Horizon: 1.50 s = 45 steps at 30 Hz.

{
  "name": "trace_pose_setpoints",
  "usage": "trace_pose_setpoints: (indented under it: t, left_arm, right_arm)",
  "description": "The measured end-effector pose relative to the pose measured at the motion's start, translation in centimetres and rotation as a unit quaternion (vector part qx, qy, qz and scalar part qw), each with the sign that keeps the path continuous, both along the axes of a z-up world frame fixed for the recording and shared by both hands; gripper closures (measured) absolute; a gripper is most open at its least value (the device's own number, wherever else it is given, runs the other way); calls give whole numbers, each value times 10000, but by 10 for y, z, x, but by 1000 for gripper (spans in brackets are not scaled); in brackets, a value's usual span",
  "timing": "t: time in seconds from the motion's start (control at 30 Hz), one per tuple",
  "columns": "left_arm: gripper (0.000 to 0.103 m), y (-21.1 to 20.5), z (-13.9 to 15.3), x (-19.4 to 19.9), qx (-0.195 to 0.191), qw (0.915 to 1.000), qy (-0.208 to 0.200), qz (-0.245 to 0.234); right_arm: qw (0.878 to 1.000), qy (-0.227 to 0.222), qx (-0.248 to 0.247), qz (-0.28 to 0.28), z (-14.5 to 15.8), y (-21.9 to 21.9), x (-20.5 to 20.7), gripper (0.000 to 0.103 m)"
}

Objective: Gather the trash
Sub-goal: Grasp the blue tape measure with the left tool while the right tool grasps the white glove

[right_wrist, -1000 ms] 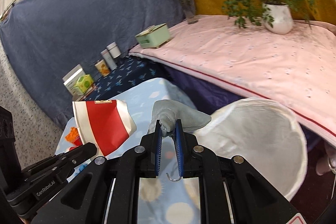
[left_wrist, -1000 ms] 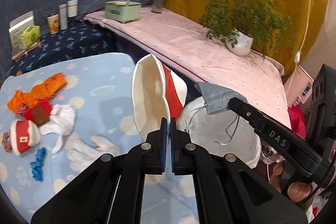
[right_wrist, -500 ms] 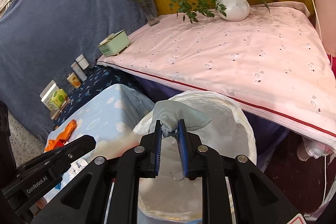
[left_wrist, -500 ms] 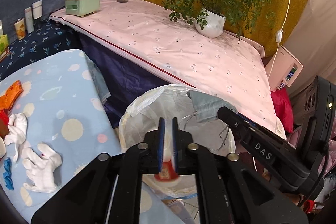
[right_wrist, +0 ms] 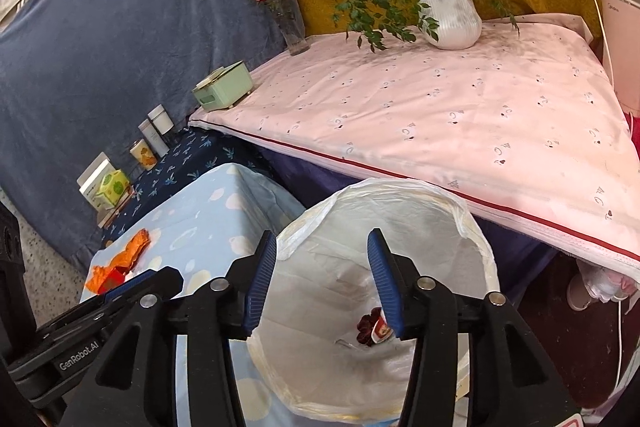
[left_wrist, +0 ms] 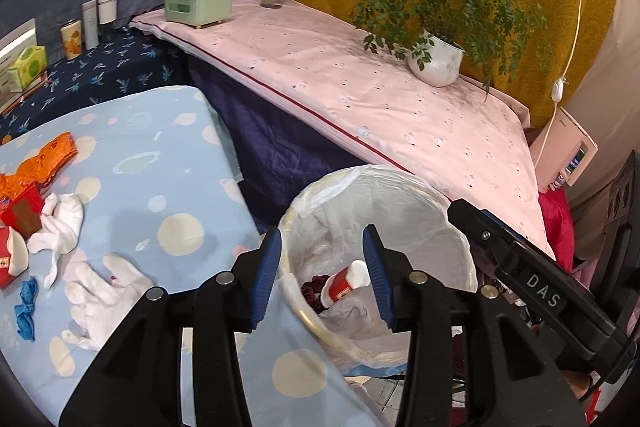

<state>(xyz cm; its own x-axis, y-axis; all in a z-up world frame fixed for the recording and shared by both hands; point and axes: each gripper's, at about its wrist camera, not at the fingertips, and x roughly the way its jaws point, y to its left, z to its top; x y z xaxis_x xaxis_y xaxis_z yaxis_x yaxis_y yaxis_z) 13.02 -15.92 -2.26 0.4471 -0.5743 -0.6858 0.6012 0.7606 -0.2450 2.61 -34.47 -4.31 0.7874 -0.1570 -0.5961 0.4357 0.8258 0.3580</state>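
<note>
Big blue spotted table [left_wrist: 132, 195] sits left of the left gripper [left_wrist: 322, 267], w/ trash on it: white gloves [left_wrist: 104, 291], orange wrapper [left_wrist: 44, 163], red box [left_wrist: 24, 215], small blue scrap [left_wrist: 26, 303]. White-lined trash bin [left_wrist: 316, 323] is right under both grippers, just beside the table edge. Left gripper's jaws are opening, nothing btwn them. Right gripper [right_wrist: 322, 275] same: jaws opening, nothing in them. Down in the bin, below the grippers, lies a red & white cup [left_wrist: 346, 283], next to a dark red thing [right_wrist: 366, 323].
</note>
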Motion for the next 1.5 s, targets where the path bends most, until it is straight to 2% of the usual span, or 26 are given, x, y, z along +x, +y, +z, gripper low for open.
trace_pose_setpoints:
  t: [0.4, 0.57, 0.7, 0.83, 0.9, 1.03, 1.27, 1.5]
  left_arm:
    - [60, 55, -6, 10, -45, 9987, 78, 510]
    - [60, 80, -8, 15, -95, 9971, 116, 744]
    - [54, 100, -11, 17, -104, 9955, 113, 940]
    - [53, 121, -17, 21, -75, 9935, 137, 1129]
    - [51, 133, -21, 24, -68, 9919, 177, 1258]
    - [41, 158, -29, 27, -25, 9876, 185, 1557]
    - [27, 213, -47, 35, 198, 9765, 170, 2139]
    - [23, 262, -72, 48, 455, 9657, 283, 2543]
  right_arm:
    - [9992, 52, -250, 301, 9, 46, 13, 43]
    - [9982, 91, -330, 491, 11, 68, 20, 43]
    - [9972, 131, -392, 620, 11, 85, 26, 38]
    - [9958, 184, -438, 785, 8, 105, 33, 36]
    - [9948, 217, -466, 879, 7, 115, 36, 34]
    - [9924, 286, -503, 1085, 2, 138, 45, 33]
    - [9886, 433, -466, 1363, -12, 177, 62, 28]
    - [9835, 714, -409, 1611, -39, 213, 83, 26]
